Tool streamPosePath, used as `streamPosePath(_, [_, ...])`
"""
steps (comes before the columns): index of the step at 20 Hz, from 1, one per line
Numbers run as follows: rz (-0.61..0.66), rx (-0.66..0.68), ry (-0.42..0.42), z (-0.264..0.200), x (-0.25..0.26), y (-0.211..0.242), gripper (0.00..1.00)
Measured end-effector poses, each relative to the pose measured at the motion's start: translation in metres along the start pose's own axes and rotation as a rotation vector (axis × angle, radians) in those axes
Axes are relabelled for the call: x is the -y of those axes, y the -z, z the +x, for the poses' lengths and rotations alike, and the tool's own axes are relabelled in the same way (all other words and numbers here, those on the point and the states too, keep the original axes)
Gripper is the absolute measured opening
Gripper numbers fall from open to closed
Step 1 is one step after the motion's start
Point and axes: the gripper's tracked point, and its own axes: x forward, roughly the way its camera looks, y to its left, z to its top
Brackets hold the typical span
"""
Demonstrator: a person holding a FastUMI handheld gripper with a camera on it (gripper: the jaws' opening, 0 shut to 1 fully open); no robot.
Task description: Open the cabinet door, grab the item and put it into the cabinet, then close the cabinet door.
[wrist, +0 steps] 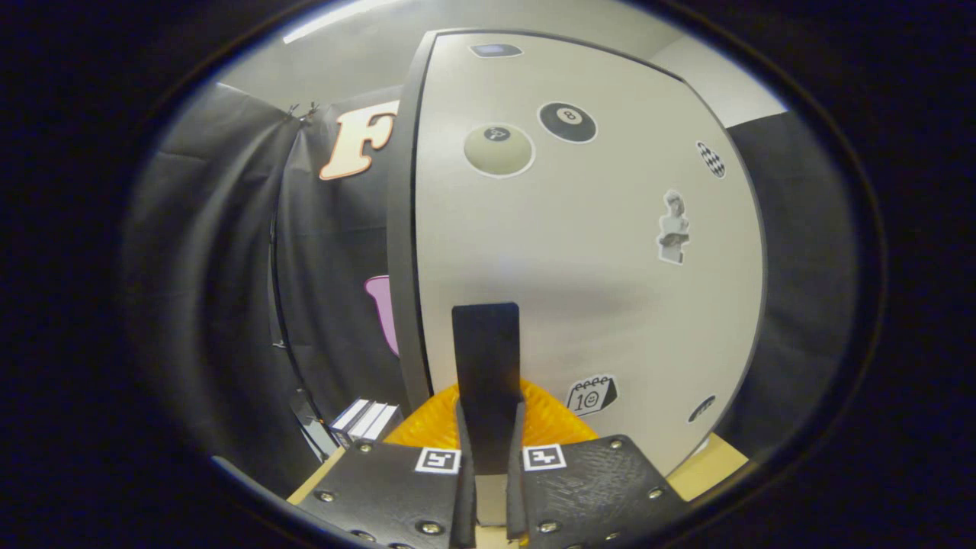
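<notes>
Gripper view, nearest first: the hand-held gripper (488,427) has its two fingers (463,488) drawn close together, pinching the lower end of a dark flat handle (486,366) that stands upright between them and reaches up ahead. Both fingers press on its sides. Just behind the handle, low against the fingers, sits an orange ribbed item (549,419), spreading out to either side of the handle; what it rests on I cannot make out. Light wood of the bench (705,469) shows beyond the gripper's right side. Directly ahead rises the pale cabinet door (579,252) with its dark edge on the left, dotted with stickers, among them an eight-ball sticker (567,121). To the left of the fingers, low down, lies a small stack of books (366,419). Farther back hangs the black cloth wall (229,229).
</notes>
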Motion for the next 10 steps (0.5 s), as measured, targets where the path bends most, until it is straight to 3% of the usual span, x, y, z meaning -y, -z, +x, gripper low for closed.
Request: streamPosePath(10, [-0.025, -0.008, 0.034, -0.055, 0.011, -0.005, 0.15])
